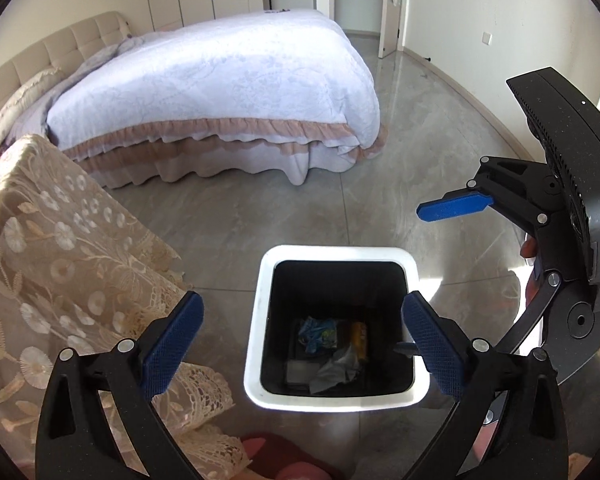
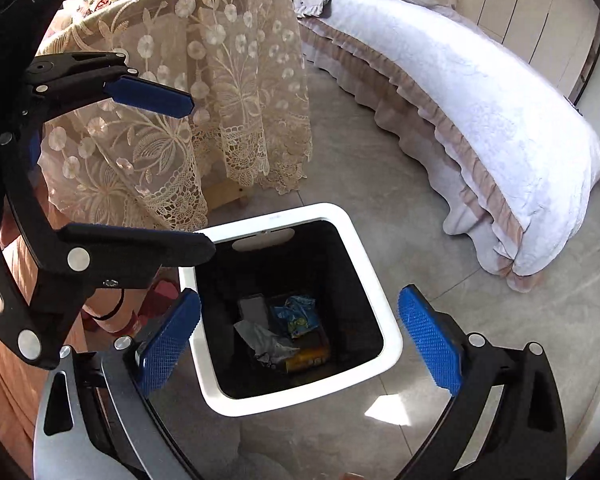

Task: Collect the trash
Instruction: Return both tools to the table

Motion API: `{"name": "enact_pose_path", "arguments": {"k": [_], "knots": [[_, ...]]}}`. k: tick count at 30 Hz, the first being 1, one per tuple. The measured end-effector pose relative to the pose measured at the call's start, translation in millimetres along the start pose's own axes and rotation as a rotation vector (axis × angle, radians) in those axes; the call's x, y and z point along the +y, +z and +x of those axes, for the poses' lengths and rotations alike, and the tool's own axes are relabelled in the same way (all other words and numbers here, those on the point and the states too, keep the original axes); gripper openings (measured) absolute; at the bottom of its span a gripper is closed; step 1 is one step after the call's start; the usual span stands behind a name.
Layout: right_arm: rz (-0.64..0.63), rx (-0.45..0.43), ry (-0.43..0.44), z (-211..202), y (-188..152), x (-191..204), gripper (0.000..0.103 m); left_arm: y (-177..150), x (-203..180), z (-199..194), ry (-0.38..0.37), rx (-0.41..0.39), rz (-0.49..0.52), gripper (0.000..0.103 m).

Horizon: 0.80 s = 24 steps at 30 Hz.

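Note:
A white-rimmed trash bin (image 1: 256, 320) with a black inside stands on the floor below both grippers; it also shows in the right wrist view (image 2: 384, 312). Inside lie a blue wrapper (image 1: 316, 332), an orange packet (image 1: 360, 338) and crumpled grey paper (image 1: 336, 372); the right wrist view shows the blue wrapper (image 2: 296, 314), orange packet (image 2: 306, 356), grey paper (image 2: 264, 338) and a flat grey card (image 2: 254, 310). My left gripper (image 1: 300, 344) is open and empty above the bin. My right gripper (image 2: 298, 344) is open and empty above it too.
A small table under a lace cloth (image 1: 52, 264) stands left of the bin, also in the right wrist view (image 2: 204, 92). A bed with a white quilt (image 1: 228, 88) lies behind. The grey tiled floor (image 1: 400, 152) surrounds the bin. The right gripper shows at the right edge (image 1: 456, 206).

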State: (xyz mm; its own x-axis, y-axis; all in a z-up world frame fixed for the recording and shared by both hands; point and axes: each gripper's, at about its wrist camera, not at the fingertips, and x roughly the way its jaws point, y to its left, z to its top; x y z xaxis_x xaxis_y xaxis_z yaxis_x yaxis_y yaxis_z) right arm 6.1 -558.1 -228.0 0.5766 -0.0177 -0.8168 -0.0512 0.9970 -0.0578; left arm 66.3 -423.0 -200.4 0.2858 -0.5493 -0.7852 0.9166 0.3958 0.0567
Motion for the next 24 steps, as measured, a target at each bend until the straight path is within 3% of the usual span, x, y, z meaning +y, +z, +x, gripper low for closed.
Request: {"name": "enact_pose_path", "arguments": {"k": [17, 24], "knots": [[-0.088, -0.233, -0.025, -67.7, 51.0, 47.3, 0.098, -2.1, 24.5, -112.3, 0.252, -0.223, -0.118, 0.098], [-0.072, -0.369, 0.026, -87.9, 85.6, 73.7, 0.098, -17.4, 53.8, -149.5, 0.326, -0.28, -0.212, 0.098]]}}
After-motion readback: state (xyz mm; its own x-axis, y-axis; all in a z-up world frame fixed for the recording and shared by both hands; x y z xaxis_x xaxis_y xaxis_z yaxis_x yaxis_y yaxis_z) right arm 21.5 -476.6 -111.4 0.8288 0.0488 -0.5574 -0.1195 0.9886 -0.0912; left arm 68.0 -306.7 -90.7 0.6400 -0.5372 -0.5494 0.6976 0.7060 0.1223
